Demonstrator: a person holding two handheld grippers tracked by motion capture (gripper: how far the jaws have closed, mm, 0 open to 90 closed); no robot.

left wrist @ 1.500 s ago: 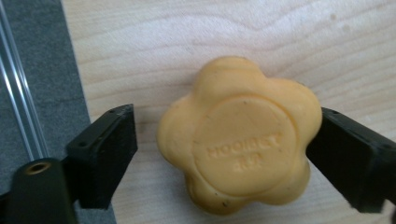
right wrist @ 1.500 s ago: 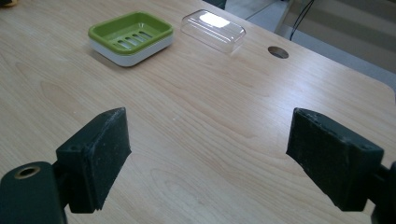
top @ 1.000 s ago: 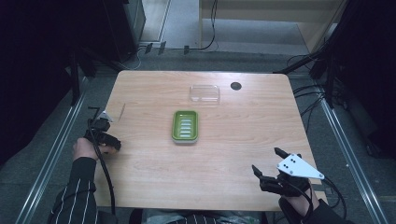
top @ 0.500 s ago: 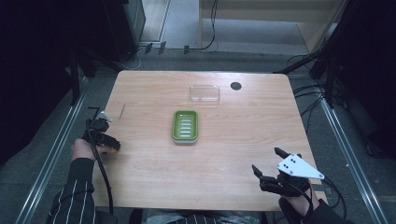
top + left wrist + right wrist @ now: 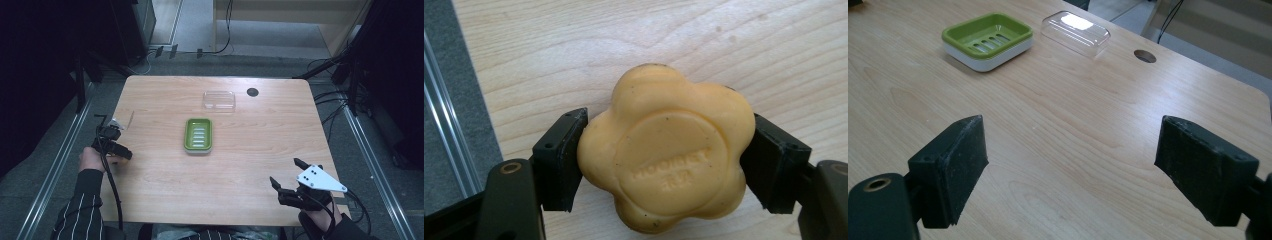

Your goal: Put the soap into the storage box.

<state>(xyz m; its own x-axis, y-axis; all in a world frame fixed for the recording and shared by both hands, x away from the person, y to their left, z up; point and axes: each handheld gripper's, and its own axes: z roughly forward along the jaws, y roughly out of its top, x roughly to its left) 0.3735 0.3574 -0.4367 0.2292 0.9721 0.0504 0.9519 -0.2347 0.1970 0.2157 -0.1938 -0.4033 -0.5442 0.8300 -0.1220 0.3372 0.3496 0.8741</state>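
While left gripper jaws clamp yellow soap, right gripper jaws gape.

Left tongs: black w/ a black cable. Right tongs: black, w/ a grey three-corner plate on top (two small holes). Left sleeve: dark w/ thin white stripes.

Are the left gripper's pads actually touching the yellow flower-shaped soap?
Touching. The left gripper view shows both black pads of the left gripper pressed against opposite sides of the yellow soap, with no gap on either side, above the wooden table.
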